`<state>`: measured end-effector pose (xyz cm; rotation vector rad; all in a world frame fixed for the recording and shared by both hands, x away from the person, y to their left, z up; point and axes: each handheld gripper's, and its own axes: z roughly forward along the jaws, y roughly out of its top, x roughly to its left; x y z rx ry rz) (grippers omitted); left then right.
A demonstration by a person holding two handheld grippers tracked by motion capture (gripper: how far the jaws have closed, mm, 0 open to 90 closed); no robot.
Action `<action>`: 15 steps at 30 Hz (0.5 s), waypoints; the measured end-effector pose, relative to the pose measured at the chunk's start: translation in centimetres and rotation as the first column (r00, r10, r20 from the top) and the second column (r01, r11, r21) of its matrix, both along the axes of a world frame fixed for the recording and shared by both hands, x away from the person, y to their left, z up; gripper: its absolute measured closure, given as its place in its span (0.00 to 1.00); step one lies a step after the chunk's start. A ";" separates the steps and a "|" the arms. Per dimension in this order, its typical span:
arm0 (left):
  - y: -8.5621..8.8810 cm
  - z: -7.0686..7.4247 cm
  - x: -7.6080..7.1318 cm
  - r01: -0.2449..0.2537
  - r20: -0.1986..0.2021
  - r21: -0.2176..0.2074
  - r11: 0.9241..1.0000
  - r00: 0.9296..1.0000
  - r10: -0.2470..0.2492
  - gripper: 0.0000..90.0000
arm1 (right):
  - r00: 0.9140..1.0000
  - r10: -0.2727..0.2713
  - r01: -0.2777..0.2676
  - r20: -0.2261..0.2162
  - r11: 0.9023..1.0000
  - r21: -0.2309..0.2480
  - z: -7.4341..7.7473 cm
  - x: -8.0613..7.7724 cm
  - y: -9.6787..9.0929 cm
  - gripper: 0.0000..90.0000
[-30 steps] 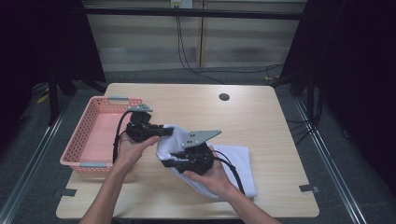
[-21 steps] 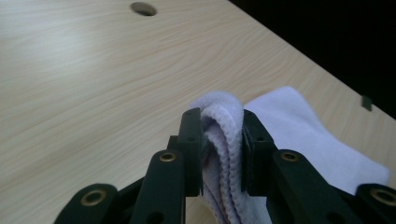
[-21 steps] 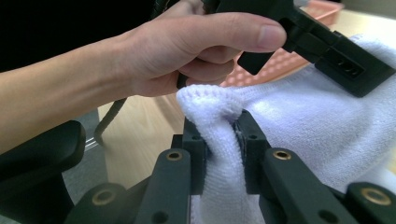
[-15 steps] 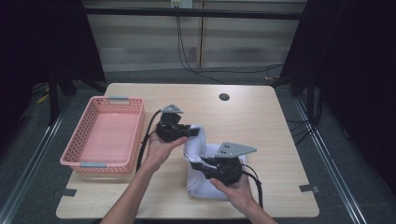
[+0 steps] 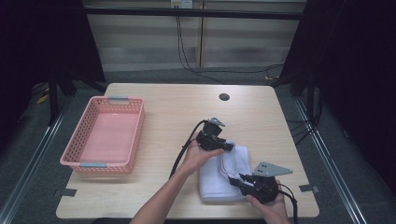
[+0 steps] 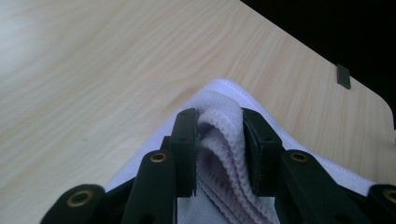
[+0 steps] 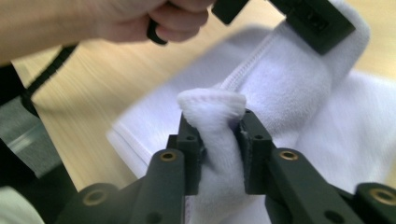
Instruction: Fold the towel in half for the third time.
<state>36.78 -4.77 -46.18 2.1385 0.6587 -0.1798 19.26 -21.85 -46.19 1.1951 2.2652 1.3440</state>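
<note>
On the right half of the wooden counter [image 5: 177, 112] lies a white towel [image 5: 219, 179], folded into layers, its near edge close to the counter's front rim. The left tool [image 5: 229, 147] rests at the towel's far corner, held in the person's left hand [image 5: 198, 156], whose forearm reaches in from the bottom of the high view. The right tool [image 5: 236, 181] sits at the towel's near right side, held by the right hand [image 5: 271, 207] at the counter's front edge, with its grey three-cornered plate [image 5: 272, 169] on top.

From the left gripper view, the left tool [image 6: 219, 128] has several ribbed folds of the towel [image 6: 224, 140] standing between its two black jaws, the cloth touching both pads. Its jaws have just been opening, yet the towel edge is between them and pressed on both sides.

From the right gripper view, the right tool [image 7: 215, 125] has a bunched, hemmed corner of the towel [image 7: 212, 107] rising between its jaws and bulging above their tips. These jaws too have just been opening, with the cloth squeezed between the pads. Farther off in that view, the left hand [image 7: 154, 16] and the black body of the left tool lie against the towel's rolled fold.

Well apart, on the counter's left side, stands a pink basket [image 5: 77, 140].
</note>
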 end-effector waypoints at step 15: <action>3.3 2.5 -1.1 -0.053 0.051 -0.108 0.993 0.997 0.058 0.50 | 0.991 -0.134 0.134 0.008 0.991 -0.019 1.6 -0.1 -4.8 0.40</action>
